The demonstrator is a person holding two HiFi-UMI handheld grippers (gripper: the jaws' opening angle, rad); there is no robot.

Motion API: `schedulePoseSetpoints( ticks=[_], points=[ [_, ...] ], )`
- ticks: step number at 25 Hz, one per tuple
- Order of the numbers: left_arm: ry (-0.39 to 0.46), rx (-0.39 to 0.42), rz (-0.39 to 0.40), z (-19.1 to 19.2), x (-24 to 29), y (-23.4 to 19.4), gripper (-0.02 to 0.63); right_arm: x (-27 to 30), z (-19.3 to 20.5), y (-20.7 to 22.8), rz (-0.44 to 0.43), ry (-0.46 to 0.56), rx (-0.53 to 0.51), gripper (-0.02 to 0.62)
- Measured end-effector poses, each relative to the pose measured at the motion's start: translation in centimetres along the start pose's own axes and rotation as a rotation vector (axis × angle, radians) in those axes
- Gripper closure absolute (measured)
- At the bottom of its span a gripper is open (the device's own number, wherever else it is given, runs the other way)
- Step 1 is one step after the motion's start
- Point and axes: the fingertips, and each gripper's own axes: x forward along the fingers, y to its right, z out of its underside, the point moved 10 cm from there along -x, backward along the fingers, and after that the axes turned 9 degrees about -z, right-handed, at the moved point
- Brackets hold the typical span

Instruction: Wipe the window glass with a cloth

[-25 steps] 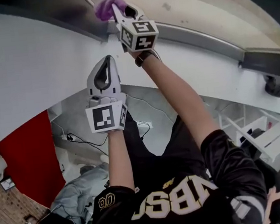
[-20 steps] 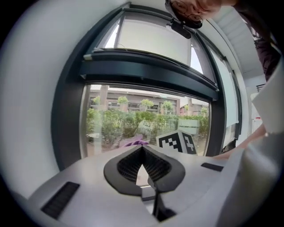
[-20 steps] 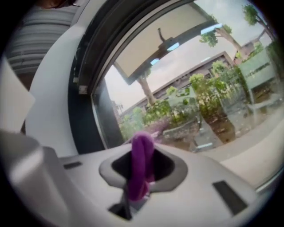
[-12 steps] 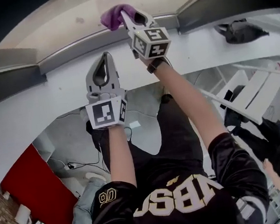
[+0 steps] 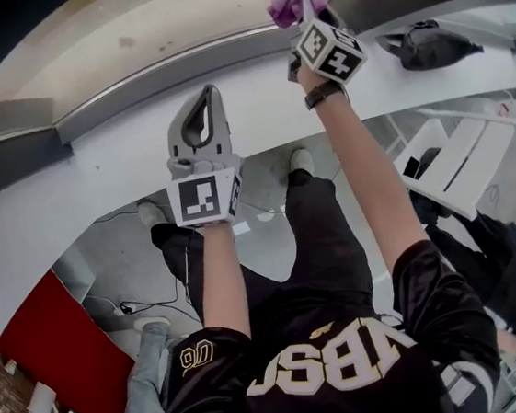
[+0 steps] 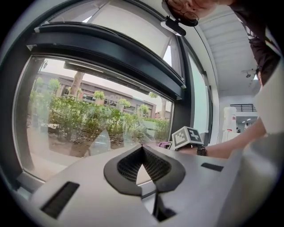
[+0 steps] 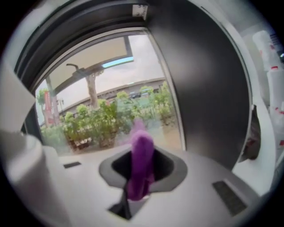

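A purple cloth (image 5: 284,6) is pressed against the window glass (image 5: 163,22) at its lower right corner, with my right gripper (image 5: 302,9) shut on it. In the right gripper view the cloth (image 7: 141,162) stands between the jaws of that gripper (image 7: 141,156), in front of the glass (image 7: 106,111) and beside the dark frame post (image 7: 208,88). My left gripper (image 5: 207,93) hangs shut and empty below the sill, left of the right one. In the left gripper view its closed tips (image 6: 143,149) face the glass (image 6: 84,119), and the cloth (image 6: 164,144) shows beside the right marker cube (image 6: 187,136).
A white sill (image 5: 79,175) runs under the window. A dark object (image 5: 425,44) lies on it at the right. White shelves (image 5: 471,160) stand at the right, and a red panel (image 5: 45,327) and floor cables (image 5: 149,304) lie below left.
My right gripper has slid the cloth rightwards along the bottom of the glass, up to the dark frame post. The left gripper stays shut and has shifted a little rightwards.
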Motion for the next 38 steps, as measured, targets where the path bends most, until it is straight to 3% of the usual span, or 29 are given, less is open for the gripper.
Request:
schedulePoseSetpoints(
  ticks=[5, 12, 15, 18, 21, 24, 27, 29, 34, 38],
  points=[
    [-0.012, 0.012, -0.131, -1.8, -4.3, -9.3, 0.589, 1.0, 4.9, -12.1, -0.172, -0.079, -0.041, 0.512],
    [-0.026, 0.065, -0.312, -3.6, -12.1, -24.9, 0.589, 4.1, 15.4, -38.6, -0.612, -0.172, -0.089, 0.512],
    [-0.038, 0.083, -0.374, -4.3, -15.2, -30.3, 0.588, 5.7, 19.8, -49.0, -0.748, -0.215, -0.111, 0.512],
    [-0.035, 0.088, -0.416, -4.3, -17.5, -33.7, 0.589, 7.6, 23.5, -55.6, -0.791, -0.269, -0.167, 0.512],
    [-0.025, 0.090, -0.431, -4.1, -18.8, -34.9, 0.589, 9.7, 25.4, -58.4, -0.765, -0.302, -0.151, 0.512],
    [-0.018, 0.083, -0.432, -3.4, -18.6, -34.8, 0.589, 10.6, 24.9, -57.8, -0.750, -0.286, -0.151, 0.512],
    [-0.032, 0.042, -0.427, -2.4, -17.2, -32.6, 0.589, 9.7, 23.1, -52.2, -0.704, -0.273, -0.157, 0.512],
    [-0.047, 0.012, -0.396, -2.0, -15.4, -29.7, 0.589, 9.1, 21.1, -45.6, -0.629, -0.272, -0.144, 0.512],
    [-0.062, -0.045, -0.228, -1.4, -9.4, -19.0, 0.589, 6.7, 14.1, -26.0, -0.377, -0.264, -0.133, 0.512],
    [-0.050, -0.055, -0.136, -1.2, -5.9, -10.4, 0.589, 4.6, 9.9, -12.5, -0.206, -0.214, -0.062, 0.512]
  ],
)
